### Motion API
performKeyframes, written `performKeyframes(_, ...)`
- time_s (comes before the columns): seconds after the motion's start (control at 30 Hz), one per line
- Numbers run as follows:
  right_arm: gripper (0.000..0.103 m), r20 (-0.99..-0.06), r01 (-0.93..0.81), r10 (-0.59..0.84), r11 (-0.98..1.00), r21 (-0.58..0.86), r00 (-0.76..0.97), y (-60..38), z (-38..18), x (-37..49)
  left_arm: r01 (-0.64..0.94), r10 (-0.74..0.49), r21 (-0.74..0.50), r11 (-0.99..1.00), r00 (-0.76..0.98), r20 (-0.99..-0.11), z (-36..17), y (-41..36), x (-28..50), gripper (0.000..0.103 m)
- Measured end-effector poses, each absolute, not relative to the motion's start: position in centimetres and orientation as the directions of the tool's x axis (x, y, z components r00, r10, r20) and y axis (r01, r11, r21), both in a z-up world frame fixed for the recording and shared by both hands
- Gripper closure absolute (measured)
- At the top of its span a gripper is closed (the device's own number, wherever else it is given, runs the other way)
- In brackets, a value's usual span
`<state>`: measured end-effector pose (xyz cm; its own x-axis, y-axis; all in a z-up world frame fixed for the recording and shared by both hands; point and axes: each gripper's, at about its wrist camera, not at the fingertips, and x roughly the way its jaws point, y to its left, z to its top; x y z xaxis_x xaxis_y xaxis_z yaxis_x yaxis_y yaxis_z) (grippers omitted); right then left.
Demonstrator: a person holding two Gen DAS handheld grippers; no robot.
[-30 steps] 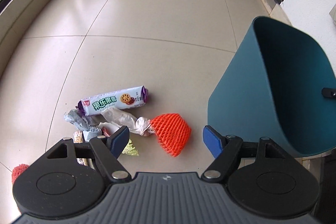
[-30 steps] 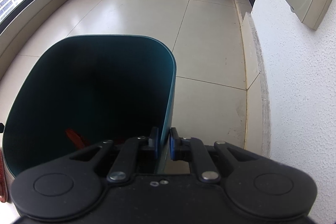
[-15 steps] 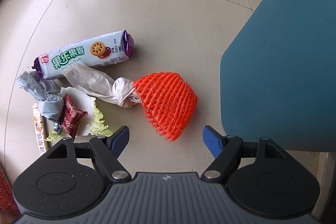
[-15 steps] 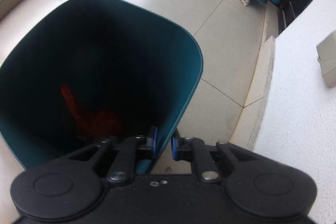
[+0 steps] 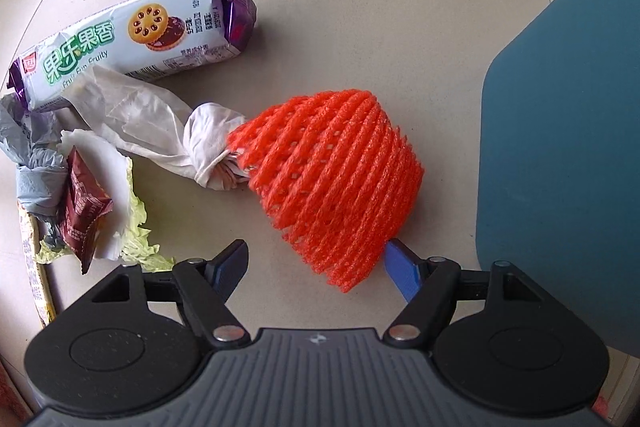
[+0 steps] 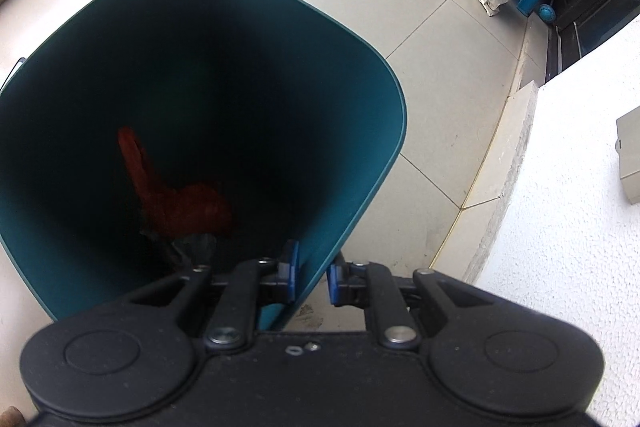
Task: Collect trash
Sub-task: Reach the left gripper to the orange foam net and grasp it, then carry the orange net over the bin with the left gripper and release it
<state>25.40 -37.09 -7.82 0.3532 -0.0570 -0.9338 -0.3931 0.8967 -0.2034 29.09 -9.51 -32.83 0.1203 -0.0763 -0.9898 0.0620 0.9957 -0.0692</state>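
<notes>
We see our left gripper (image 5: 316, 267) closing, jaws still apart around the ribbed orange foam net (image 5: 340, 179) on the glossy tile floor (image 5: 360, 7). Beyond lie crumpled tissue (image 5: 160, 123) and a biscuit wrapper (image 5: 132, 39). Our right gripper (image 6: 314, 277) clamps the smooth teal bin (image 6: 360, 187) wall.

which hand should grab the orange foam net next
Left. The left gripper has its closing fingers astride the orange foam net, while the right gripper is shut on the teal bin rim.
</notes>
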Motion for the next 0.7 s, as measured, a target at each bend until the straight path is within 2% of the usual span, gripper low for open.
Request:
performKeyframes(0.07, 0.09, -0.935, -0.394, -0.06, 0.896, -0.205, 0.351, -37.2, -7.9, 25.5, 0.064, -0.06, -0.053, 0.997, 0.099, -0.993, -33.3, -9.7, 29.0, 0.064)
performKeyframes(0.17, 0.09, -0.933, -0.392, -0.063, 0.896, -0.209, 0.353, -37.3, -8.0, 25.5, 0.073, -0.03, -0.022, 0.997, 0.108, -0.994, -33.3, -10.0, 28.5, 0.082)
performKeyframes(0.27, 0.09, -0.93, -0.386, -0.066, 0.898, -0.213, 0.362, -37.4, -7.8, 25.2, 0.099, 0.031, 0.045, 0.994, 0.139, -0.99, -32.6, -10.4, 27.5, 0.091)
performKeyframes(0.5, 0.09, -0.915, -0.372, -0.058, 0.902, -0.22, 0.399, -37.4, -7.8, 24.1, 0.129, 0.055, 0.077, 0.989, 0.169, -0.984, -28.6, -10.3, 25.0, 0.093)
performKeyframes(0.7, 0.09, -0.898, -0.335, -0.027, 0.923, -0.191, 0.439, -38.3, -7.7, 23.1, 0.093, 0.051, 0.073, 0.993, 0.217, -0.975, -23.9, -8.5, 23.1, 0.093)
